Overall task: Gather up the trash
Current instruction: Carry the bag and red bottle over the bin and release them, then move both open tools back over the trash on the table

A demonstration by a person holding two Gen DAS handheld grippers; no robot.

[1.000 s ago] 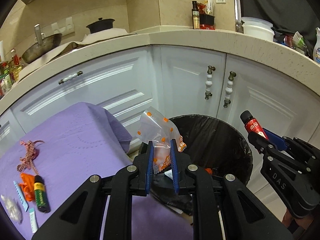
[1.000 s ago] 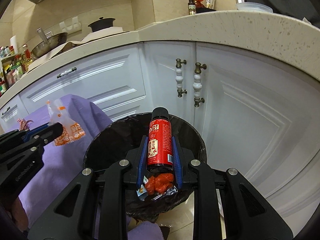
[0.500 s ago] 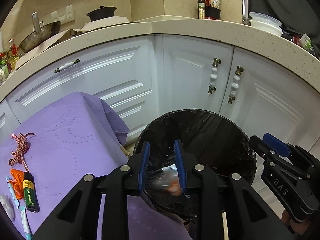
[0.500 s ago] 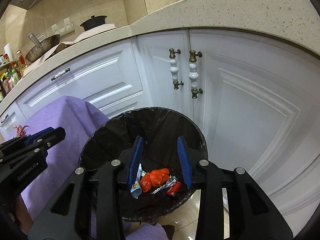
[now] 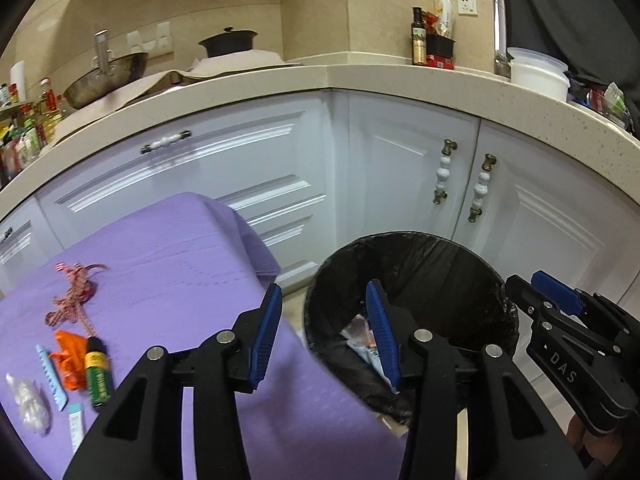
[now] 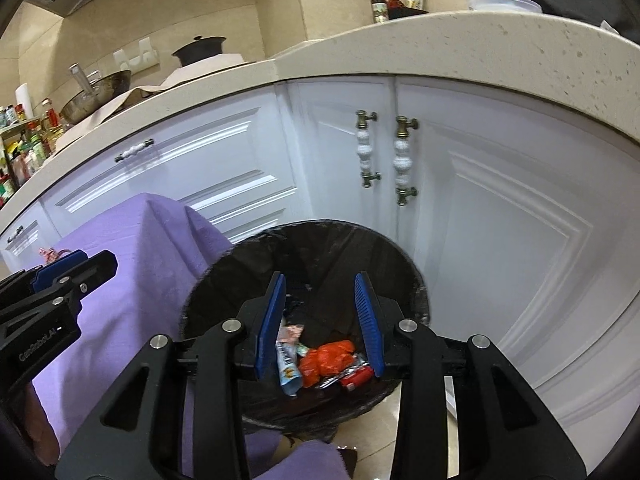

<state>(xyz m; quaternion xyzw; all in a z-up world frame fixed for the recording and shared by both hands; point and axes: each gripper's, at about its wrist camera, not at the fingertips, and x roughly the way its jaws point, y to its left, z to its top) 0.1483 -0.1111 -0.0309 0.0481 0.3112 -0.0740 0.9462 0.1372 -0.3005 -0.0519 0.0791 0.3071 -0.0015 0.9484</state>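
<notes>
Both loads gone since a second ago: the spotted wrapper has left the left gripper (image 5: 322, 332), the red bottle the right gripper (image 6: 320, 320); both jaws have just been opening and now stand apart, empty.

Bin (image 6: 416, 300), black-lined, sits on the floor against white cabinets (image 5: 240, 184), its left rim just beside the purple cloth (image 5: 168, 264). Dropped trash (image 6: 324, 364) lies at the bin bottom: orange wrapper, blue-white packet, red bottle on its side. Left gripper hangs over the gap between cloth edge and bin rim; right gripper over the bin mouth, fingers inside the rim line. Still on the cloth, far left: red-white string (image 5: 74, 300), orange wrapper (image 5: 68, 360), green-black bottle (image 5: 97, 376), blue strip (image 5: 50, 376), clear crumpled plastic (image 5: 30, 404). Cabinet handles (image 6: 384, 156) stand behind the bin; counter overhangs above. Open floor shows right of the bin.
</notes>
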